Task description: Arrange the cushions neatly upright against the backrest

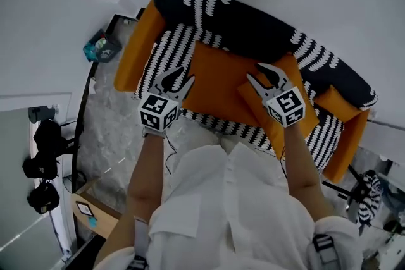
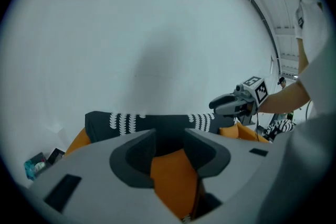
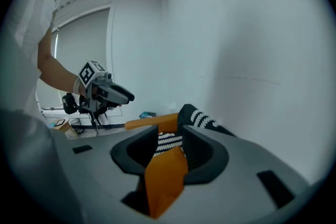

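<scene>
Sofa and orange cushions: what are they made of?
Sofa: looks like woven cloth, matt black with white wavy stripes. Its arms look like plain matt orange cloth. Cushions: soft orange fabric with no shine. They sag and fold a little, so they are probably stuffed. The exact fibre can't be told.

Bare-walled studio with a sofa (image 1: 266, 35)

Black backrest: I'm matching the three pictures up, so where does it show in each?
Head view: the backrest arcs across the top.
Left gripper view: dark band at centre, low.
Right gripper view: striped black corner just right of centre.
Shared landmark: the orange armrest, left of the backrest in all three.
</scene>
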